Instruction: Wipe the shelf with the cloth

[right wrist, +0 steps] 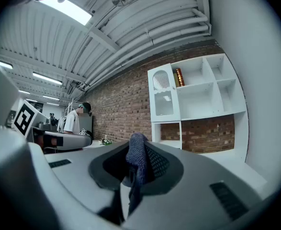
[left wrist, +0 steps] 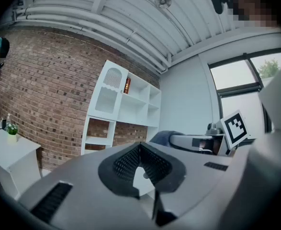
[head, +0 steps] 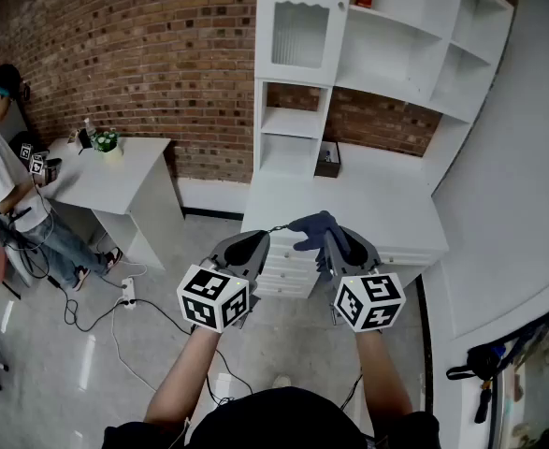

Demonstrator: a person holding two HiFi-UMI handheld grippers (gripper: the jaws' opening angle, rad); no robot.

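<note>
In front of the white shelf unit (head: 386,54), short of its drawers (head: 288,267), the dark blue cloth (head: 313,227) is pinched in the right gripper (head: 335,241). The right gripper view shows that gripper's (right wrist: 136,164) jaws clamped on the cloth (right wrist: 137,152), which bunches up above the pads and hangs in a fold below them. Just to its left, the left gripper (head: 255,241) is held at much the same height. In its own view the left gripper (left wrist: 141,159) has its jaws together at the tips with nothing between them. Both point toward the shelf unit against the brick wall (head: 143,54); a small dark box (head: 328,160) sits far back on its desk surface (head: 377,204). Far left, a person (head: 3,176) stands at a white table (head: 106,181) bearing a small plant (head: 106,141).
</note>
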